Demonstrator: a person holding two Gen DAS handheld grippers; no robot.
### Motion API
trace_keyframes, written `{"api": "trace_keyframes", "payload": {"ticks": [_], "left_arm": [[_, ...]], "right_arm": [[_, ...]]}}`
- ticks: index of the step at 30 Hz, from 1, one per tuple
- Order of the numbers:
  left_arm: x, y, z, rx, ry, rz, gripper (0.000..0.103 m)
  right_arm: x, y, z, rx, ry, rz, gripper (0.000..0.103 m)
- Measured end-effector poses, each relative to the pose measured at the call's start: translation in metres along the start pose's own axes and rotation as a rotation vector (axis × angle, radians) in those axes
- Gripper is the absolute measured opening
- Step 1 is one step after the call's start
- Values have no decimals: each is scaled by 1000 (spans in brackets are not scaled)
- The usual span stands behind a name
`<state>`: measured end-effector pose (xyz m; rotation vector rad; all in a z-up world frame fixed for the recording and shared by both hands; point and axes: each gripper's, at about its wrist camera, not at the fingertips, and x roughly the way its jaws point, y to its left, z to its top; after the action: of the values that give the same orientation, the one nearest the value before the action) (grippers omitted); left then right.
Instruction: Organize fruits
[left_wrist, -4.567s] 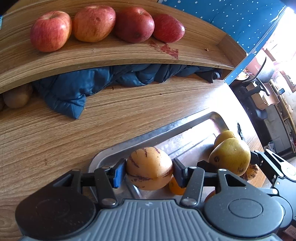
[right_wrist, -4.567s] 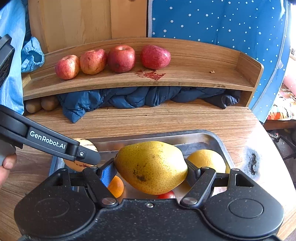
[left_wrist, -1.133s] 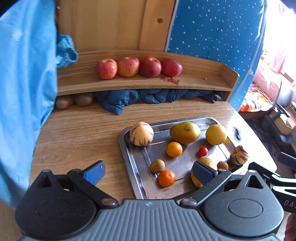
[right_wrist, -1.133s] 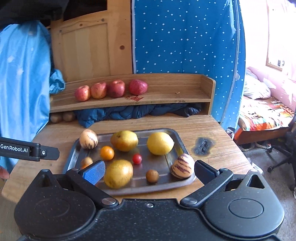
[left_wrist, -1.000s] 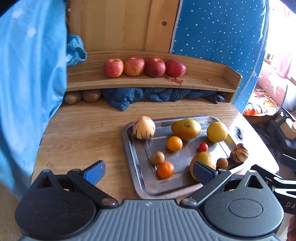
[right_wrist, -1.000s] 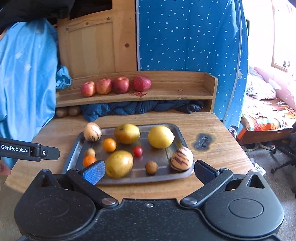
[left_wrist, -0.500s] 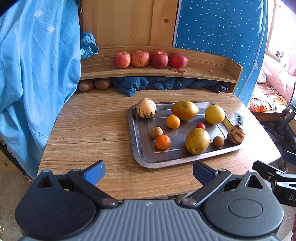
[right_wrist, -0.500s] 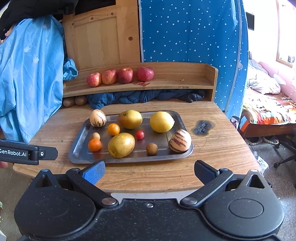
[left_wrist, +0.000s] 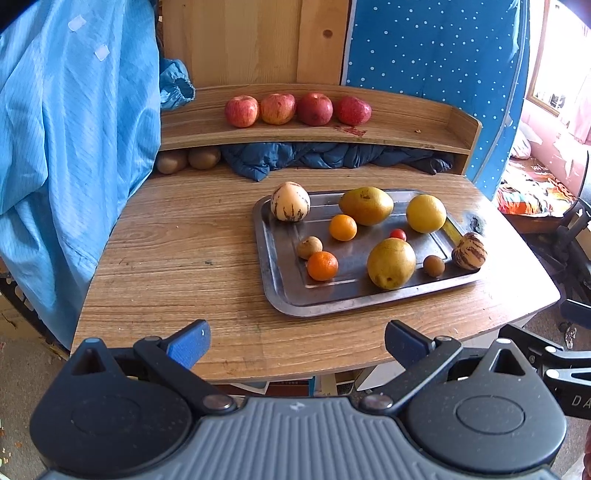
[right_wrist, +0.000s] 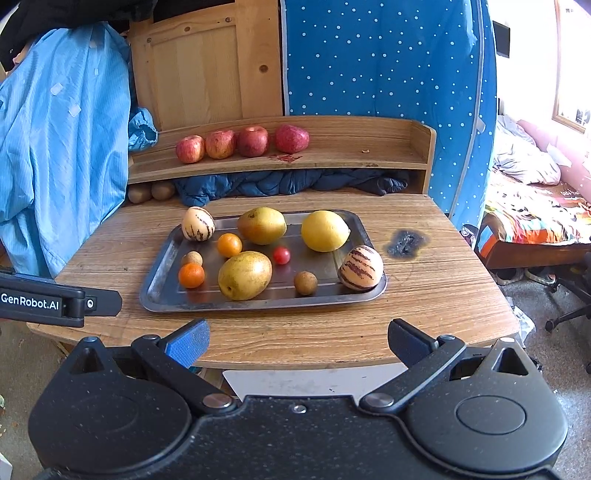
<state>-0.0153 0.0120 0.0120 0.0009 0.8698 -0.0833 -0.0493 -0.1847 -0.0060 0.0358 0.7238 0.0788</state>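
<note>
A steel tray (left_wrist: 280, 288) (right_wrist: 162, 266) on the wooden table holds several fruits: two striped pepino melons (left_wrist: 290, 202) (right_wrist: 360, 267), two yellow-green pears (left_wrist: 365, 205) (right_wrist: 245, 275), a lemon (right_wrist: 325, 230), two small oranges (left_wrist: 322, 265) (right_wrist: 229, 244), a cherry tomato (right_wrist: 281, 255) and two small brown fruits (right_wrist: 305, 283). My left gripper (left_wrist: 297, 343) hangs open and empty over the table's front edge. The right gripper (right_wrist: 299, 343) is open and empty too, held back from the table. Several red apples (left_wrist: 297, 109) (right_wrist: 242, 142) line the raised shelf.
Beneath the shelf lie a dark blue jacket (left_wrist: 332, 157) and two brown fruits (left_wrist: 186, 160). A light blue garment (left_wrist: 70, 140) hangs at the left. A burn mark (right_wrist: 406, 242) sits right of the tray. A bed (right_wrist: 535, 206) and chair base stand at the right.
Both grippers let go of a pepino melon and a pear, now on the tray, opened wide and pulled back and up from the table.
</note>
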Motion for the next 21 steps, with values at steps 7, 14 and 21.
{"api": "trace_keyframes", "payload": {"ticks": [7, 14, 21], "left_arm": [[1, -2, 1, 8, -2, -15, 102], [3, -2, 1, 4, 4, -24, 102], [4, -3, 1, 2, 7, -23, 102]], "right_arm": [[0, 1, 1, -1, 2, 0, 102], [2, 1, 2, -4, 4, 5, 102], [4, 1, 3, -4, 7, 5, 102]]}}
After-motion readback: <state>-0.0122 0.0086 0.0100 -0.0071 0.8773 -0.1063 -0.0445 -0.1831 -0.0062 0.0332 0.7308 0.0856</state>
